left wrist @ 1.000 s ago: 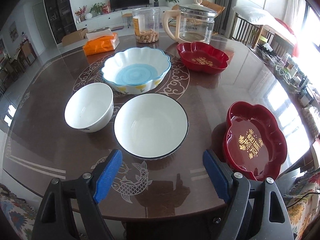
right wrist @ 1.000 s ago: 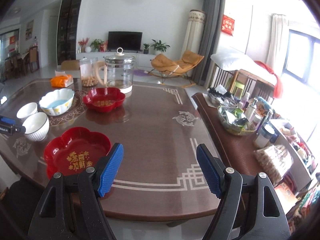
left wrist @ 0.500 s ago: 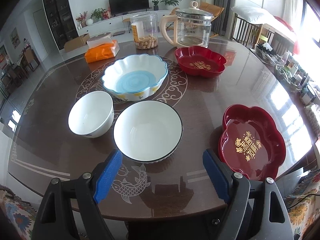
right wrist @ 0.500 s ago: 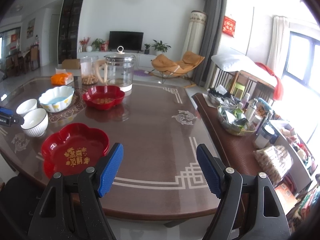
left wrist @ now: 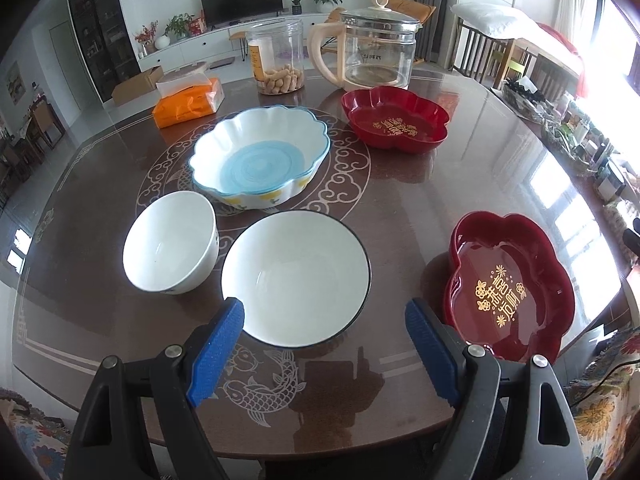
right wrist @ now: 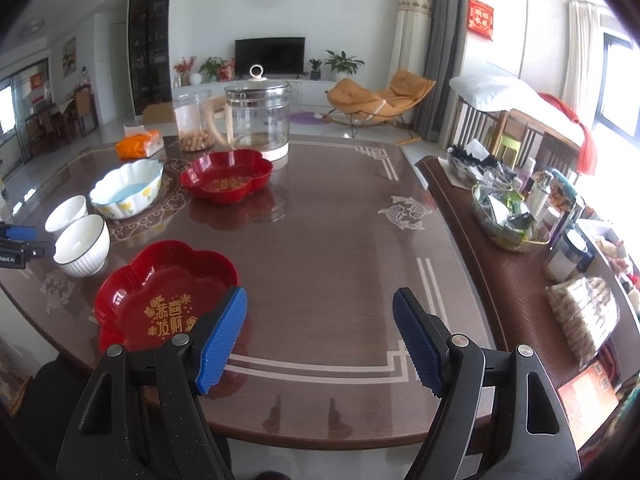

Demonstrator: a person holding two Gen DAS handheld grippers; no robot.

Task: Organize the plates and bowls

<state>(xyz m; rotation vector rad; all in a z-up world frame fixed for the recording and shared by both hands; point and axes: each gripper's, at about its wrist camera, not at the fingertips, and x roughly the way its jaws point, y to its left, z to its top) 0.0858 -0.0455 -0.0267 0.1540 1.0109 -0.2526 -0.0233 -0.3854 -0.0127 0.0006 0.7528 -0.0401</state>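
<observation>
On the brown table, a white bowl with a black rim [left wrist: 295, 276] sits just ahead of my open, empty left gripper [left wrist: 325, 320]. A smaller white bowl [left wrist: 170, 242] stands to its left. A scalloped white and blue bowl [left wrist: 260, 156] lies behind them. One red flower-shaped plate [left wrist: 508, 284] is at the near right, another [left wrist: 396, 120] at the far right. My right gripper [right wrist: 320, 312] is open and empty above the table, its left finger at the near red plate's [right wrist: 164, 296] right rim. The left gripper shows at the left edge of the right wrist view [right wrist: 16, 240].
A glass kettle [left wrist: 376, 52], a clear jar of snacks [left wrist: 278, 60] and an orange tissue pack [left wrist: 188, 100] stand at the table's back. A side cabinet [right wrist: 516, 276] crowded with bottles and baskets runs along the right. The table's front edge [right wrist: 320, 436] is close below my right gripper.
The left gripper has pulled back and risen a little, so the bowls sit lower and nearer between its fingers. The right gripper has shifted slightly left toward the near red plate.
</observation>
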